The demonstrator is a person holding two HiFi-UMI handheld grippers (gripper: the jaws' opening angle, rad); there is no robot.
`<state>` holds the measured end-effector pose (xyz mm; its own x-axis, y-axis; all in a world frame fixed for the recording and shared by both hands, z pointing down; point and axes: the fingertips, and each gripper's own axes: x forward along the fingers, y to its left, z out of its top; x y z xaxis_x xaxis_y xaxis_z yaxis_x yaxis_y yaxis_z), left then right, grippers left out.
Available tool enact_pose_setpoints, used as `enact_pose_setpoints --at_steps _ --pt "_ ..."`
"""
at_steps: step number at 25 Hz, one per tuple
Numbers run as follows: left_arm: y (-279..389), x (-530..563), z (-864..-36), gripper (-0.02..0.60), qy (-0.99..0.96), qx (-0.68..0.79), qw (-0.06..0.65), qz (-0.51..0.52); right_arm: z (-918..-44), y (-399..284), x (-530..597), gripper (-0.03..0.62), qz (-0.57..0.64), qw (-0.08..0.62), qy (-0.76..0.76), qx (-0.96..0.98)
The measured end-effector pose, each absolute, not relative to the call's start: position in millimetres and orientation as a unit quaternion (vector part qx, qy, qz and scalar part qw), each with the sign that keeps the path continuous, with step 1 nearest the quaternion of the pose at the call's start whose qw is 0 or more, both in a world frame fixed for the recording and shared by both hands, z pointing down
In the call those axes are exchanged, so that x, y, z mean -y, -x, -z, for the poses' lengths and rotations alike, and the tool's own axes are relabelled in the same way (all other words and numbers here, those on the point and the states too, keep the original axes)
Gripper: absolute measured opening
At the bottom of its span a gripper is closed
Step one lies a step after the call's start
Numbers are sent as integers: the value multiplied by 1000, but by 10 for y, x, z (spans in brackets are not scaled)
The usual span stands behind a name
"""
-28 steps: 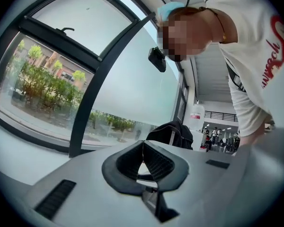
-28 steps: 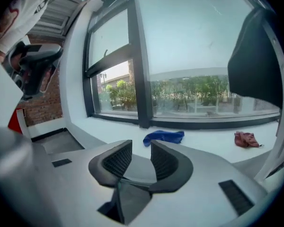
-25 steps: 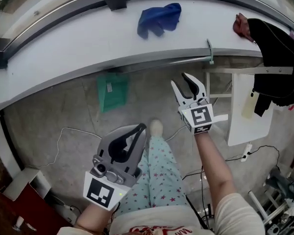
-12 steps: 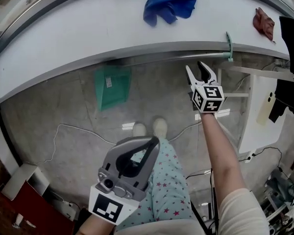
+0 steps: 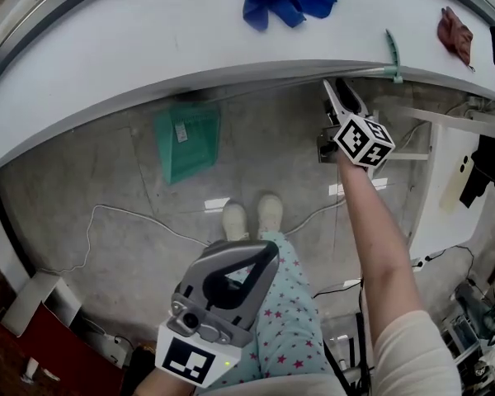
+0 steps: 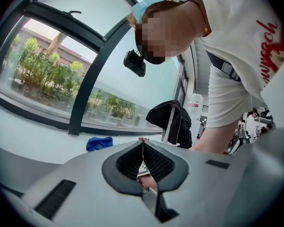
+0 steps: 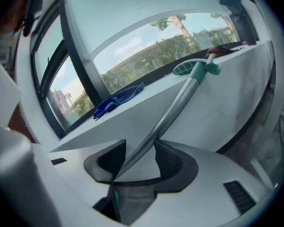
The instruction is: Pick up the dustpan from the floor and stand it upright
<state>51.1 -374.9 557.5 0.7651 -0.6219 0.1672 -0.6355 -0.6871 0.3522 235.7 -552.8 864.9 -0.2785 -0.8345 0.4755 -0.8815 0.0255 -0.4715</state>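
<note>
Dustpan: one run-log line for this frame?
dustpan: on floor | right hand-held gripper: open, jaws around handle | left hand-held gripper: shut, empty

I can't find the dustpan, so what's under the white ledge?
The green dustpan lies on the floor just below the ledge's edge, and a long grey handle slants up between the right gripper's jaws. Floor farther under is covered by the ledge.

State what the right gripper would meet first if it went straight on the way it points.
Most likely the dustpan handle: the pole already runs between the open jaws of the right gripper. Behind it stands the white ledge wall, though how far is unclear.
</note>
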Motion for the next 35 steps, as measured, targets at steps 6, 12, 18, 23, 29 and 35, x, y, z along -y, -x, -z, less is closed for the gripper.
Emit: enact_pose_setpoints --at_steps 6,12,18,23,29,35 --pt "-501 3678 -5636 21 -918 340 202 -22 -8725 -2324 5631 207 -400 -17 -578 712" --pt "-410 3615 -5665 21 -915 347 206 -25 -8671 -2293 5641 117 -399 -23 -572 716" --pt "-389 3591 -5501 21 -918 346 192 -13 -8404 -2071 5597 100 -390 -52 -568 723" --pt "-299 3541 -5327 21 -919 351 181 -7 -8034 -1618 5546 95 -361 -48 -538 760" --pt "-102 3451 -5199 21 -916 362 174 -9 -7601 -1006 5499 91 -317 -7 -519 794" --pt "192 3386 -5014 21 -905 391 168 -3 -7306 -362 5383 86 -299 28 -495 815"
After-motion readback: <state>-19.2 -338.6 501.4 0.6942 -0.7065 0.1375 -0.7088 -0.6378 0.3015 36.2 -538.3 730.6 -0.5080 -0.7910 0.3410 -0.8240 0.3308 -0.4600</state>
